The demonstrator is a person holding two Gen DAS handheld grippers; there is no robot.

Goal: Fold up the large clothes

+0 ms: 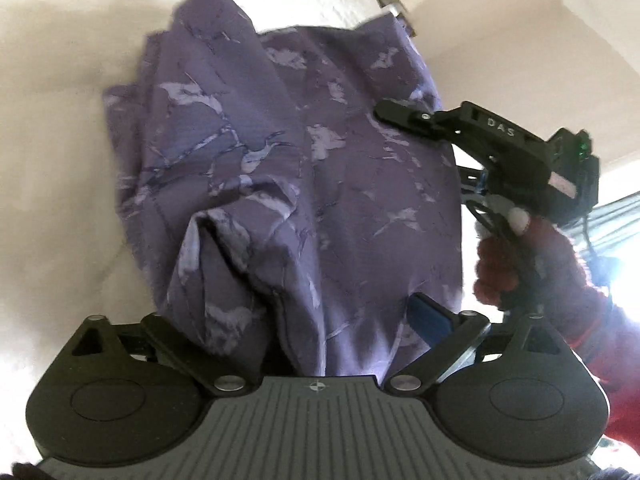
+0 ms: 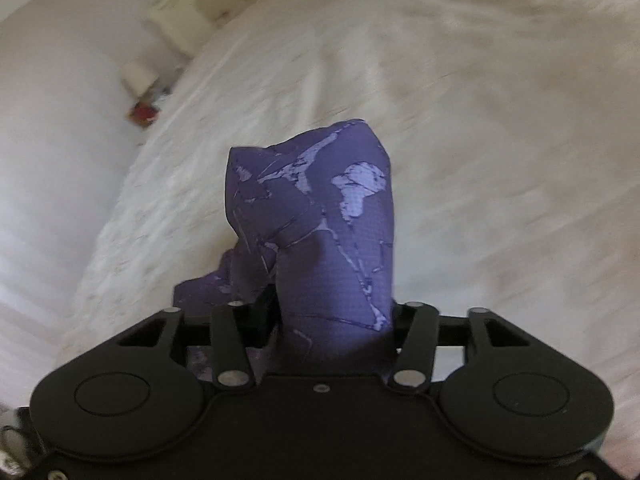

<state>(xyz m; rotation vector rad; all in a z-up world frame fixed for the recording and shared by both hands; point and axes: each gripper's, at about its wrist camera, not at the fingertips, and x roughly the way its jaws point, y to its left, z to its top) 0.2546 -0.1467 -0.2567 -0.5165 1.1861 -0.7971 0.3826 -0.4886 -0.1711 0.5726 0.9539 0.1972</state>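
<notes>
Garment (image 1: 288, 184): dusky purple, pale lilac splotches, thin dark-blue crackle lines, marble-like. Bed cover (image 2: 480, 128): off-white, faint ribbed stripes. Left hand-held gripper (image 1: 344, 316): black, one blue pad. Right hand-held gripper (image 2: 332, 320): all black. Glove (image 1: 552, 272) on the person's hand: red.

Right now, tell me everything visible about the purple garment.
The purple garment is thin woven-looking cloth, dusky violet with pale lilac marbled patches and dark vein-like lines. It is bunched and creased, not yet folded flat. The left tool grips one part of it, cloth filling the gap between its fingers, and the right tool pinches an edge farther along. In the right wrist view a wad of it stands up from that tool's grip, lifted above the white bed cover.
</notes>
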